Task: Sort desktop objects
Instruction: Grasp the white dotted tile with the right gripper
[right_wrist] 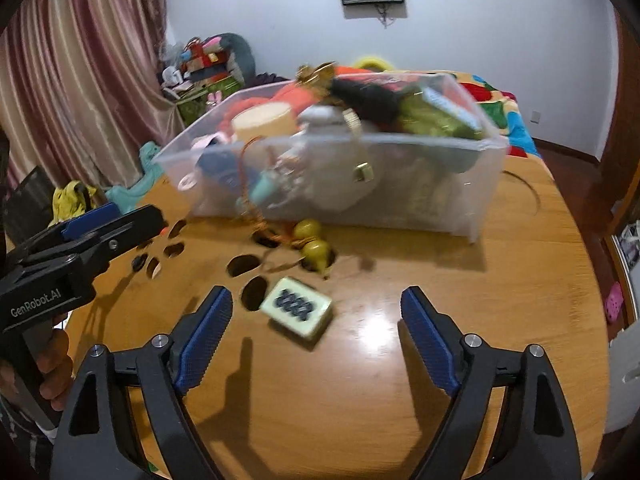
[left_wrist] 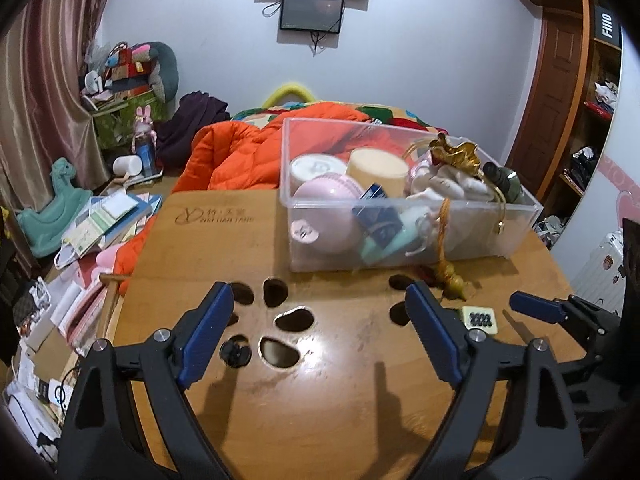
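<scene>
Table [right_wrist: 400,380] of pale wood, with dark paw-shaped cut-outs, carries every item. Clear plastic bin [right_wrist: 420,184] stands at the far side, already heaped with sorted clutter. Gourd charm [right_wrist: 314,246] lies just in front of the bin, its cord trailing up over the wall. Mahjong tile [right_wrist: 298,312] rests flat beside a cut-out, nearer the right gripper [right_wrist: 316,336], whose fingers stand apart and empty. Left gripper [left_wrist: 320,332] likewise hangs empty, fingers apart. Likely risks: a nudged tile tipping into the adjacent cut-out; the cord snagging and dragging bin contents.
</scene>
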The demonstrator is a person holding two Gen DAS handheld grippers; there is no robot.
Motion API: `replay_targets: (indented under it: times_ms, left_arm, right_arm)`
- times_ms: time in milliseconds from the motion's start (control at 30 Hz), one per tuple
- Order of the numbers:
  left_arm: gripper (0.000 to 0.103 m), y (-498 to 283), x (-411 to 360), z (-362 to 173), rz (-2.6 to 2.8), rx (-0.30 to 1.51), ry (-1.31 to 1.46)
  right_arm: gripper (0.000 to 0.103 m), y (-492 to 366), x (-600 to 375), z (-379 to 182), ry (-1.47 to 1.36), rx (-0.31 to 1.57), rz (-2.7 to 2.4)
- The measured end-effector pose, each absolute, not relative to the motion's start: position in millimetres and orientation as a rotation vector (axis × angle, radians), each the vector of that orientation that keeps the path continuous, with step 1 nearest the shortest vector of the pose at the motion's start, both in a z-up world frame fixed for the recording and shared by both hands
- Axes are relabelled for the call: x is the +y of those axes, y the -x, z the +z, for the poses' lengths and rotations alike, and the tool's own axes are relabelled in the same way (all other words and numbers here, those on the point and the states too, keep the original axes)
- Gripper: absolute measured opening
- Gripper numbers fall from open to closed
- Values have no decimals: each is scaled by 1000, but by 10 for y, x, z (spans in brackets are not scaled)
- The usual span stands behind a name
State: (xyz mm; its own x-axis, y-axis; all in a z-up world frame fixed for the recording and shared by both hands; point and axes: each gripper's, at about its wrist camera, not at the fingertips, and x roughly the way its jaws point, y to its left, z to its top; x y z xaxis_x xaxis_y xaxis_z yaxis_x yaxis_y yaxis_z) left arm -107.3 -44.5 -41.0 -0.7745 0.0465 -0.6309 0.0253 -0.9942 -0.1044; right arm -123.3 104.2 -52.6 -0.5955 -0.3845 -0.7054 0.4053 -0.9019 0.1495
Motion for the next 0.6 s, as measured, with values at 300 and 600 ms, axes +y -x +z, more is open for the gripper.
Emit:
replay_targets:
  times_ms: [300,600]
  left_arm:
    - [88,1066,-416,-481,2931,-182,1073]
    - [88,1228,27,-545,2850,-75,1104]
  right_arm:
    - [38,1191,895,-603,-1065,161,-2466]
    - [38,1219,1309,-595,-1065,29,-2495]
